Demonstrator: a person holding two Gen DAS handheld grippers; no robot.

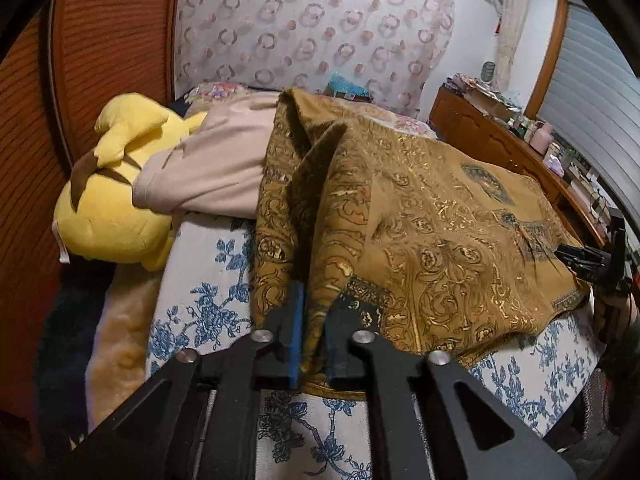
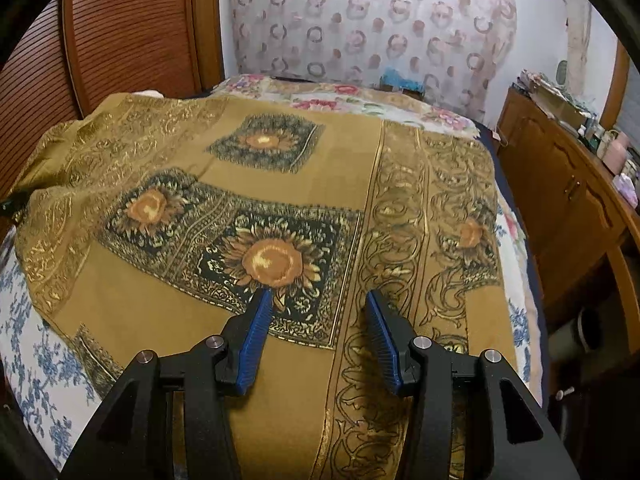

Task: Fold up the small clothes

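A brown cloth (image 1: 432,216) with gold scrollwork and sunflower panels lies spread on the bed. My left gripper (image 1: 312,312) is shut on a bunched edge of the cloth and lifts it into a ridge. The cloth (image 2: 280,208) lies flat in the right wrist view. My right gripper (image 2: 318,300) is open just above it, near a sunflower panel, holding nothing. The right gripper also shows at the far right of the left wrist view (image 1: 596,264), at the cloth's edge.
A yellow plush toy (image 1: 116,204) and a beige garment (image 1: 216,168) lie at the bed's left. The bed has a blue-flowered white sheet (image 1: 204,292). A wooden wardrobe (image 2: 132,40) stands left; a cluttered wooden cabinet (image 2: 568,184) stands right.
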